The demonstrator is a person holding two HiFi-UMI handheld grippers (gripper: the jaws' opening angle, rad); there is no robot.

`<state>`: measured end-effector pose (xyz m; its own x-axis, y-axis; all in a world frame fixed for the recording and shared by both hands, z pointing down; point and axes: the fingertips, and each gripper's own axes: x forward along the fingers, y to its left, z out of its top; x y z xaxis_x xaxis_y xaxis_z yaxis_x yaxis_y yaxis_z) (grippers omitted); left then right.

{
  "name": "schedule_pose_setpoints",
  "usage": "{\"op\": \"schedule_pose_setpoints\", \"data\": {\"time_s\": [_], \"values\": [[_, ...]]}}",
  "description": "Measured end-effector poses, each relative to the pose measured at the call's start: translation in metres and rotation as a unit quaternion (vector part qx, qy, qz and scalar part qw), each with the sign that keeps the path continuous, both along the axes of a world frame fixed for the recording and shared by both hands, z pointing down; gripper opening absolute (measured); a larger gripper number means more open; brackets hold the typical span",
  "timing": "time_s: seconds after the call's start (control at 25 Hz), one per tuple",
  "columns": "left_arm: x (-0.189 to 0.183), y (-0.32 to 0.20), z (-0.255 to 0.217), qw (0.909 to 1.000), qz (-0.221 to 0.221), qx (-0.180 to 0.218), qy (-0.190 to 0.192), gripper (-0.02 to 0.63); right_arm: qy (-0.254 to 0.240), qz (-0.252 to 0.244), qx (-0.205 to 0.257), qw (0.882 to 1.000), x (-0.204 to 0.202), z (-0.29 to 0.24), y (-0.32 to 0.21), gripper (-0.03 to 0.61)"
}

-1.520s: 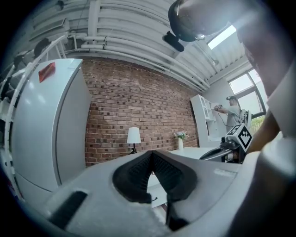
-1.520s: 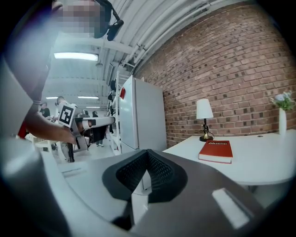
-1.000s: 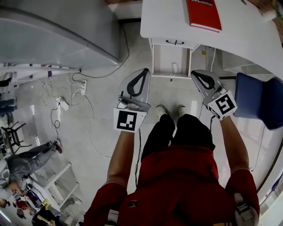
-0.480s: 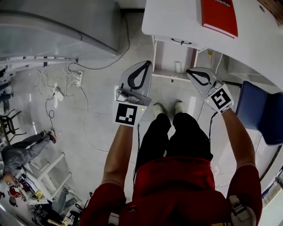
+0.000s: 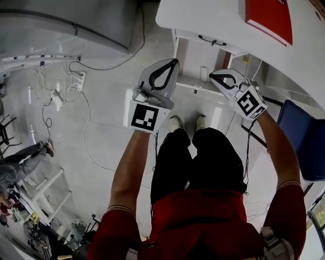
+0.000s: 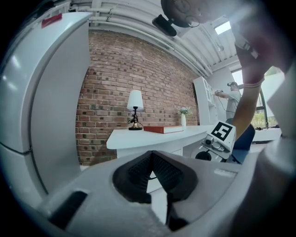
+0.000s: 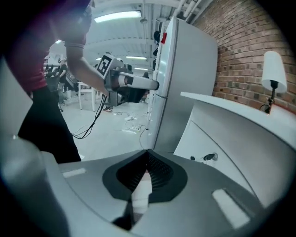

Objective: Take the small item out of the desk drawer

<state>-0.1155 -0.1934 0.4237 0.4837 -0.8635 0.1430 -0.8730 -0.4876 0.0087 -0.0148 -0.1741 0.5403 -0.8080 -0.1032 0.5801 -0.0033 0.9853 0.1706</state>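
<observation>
Desk (image 5: 203, 15) is taken as reference. Under its front edge, a drawer (image 5: 187, 63) is seen pulled out, below a shut drawer front with a dark handle (image 5: 212, 40). The small item (image 5: 204, 73), white and upright, is seen inside the open drawer, toward its right side. Left gripper (image 5: 171, 63) is held in front of the desk at the open drawer's left edge, jaws clenched tip to tip, nothing gripped. Right gripper (image 5: 214, 76) is held at the drawer's right edge, tip just beside the small item; jaws also clenched, nothing pinched between the pads. Contact with the item cannot be confirmed from the head view. A red book (image 5: 269, 18) is lying on the desk top, right of the drawers. A blue chair (image 5: 302, 137) is placed off the desk's right front, a grey fridge (image 5: 66, 20) off its left.
</observation>
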Motion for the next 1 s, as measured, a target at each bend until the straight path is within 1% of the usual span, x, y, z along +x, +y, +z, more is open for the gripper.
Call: {"op": "schedule_pose_setpoints", "data": {"time_s": [0.12,0.2,0.4,0.56,0.76,0.88,1.0], "values": [[0.001,-0.004,0.021,1.0,0.001,0.001,0.001,0.002,0.027,-0.03,0.002,0.999,-0.004,0.027,-0.004,0.012],[0.001,-0.006,0.033,1.0,0.001,0.003,0.004,0.002,0.052,-0.059,0.017,0.997,-0.006,0.049,-0.005,0.012],[-0.002,-0.015,0.063,0.9999,0.004,0.017,-0.003,0.002,0.108,-0.126,0.054,0.985,-0.009,0.107,-0.008,0.013],[-0.004,-0.017,0.083,0.9995,0.013,0.025,-0.014,0.002,0.148,-0.172,0.068,0.972,-0.009,0.15,-0.007,0.021],[-0.008,-0.017,0.108,0.9995,0.014,0.021,-0.019,0.002,0.188,-0.224,0.064,0.954,-0.003,0.191,-0.004,0.034],[-0.01,-0.016,0.12,0.9995,0.013,0.019,-0.023,0.002,0.212,-0.259,0.059,0.94,0.001,0.214,-0.001,0.082],[-0.015,-0.015,0.128,0.9996,0.009,0.017,-0.022,0.002,0.234,-0.286,0.058,0.928,0.003,0.235,0.0,0.103]]}}
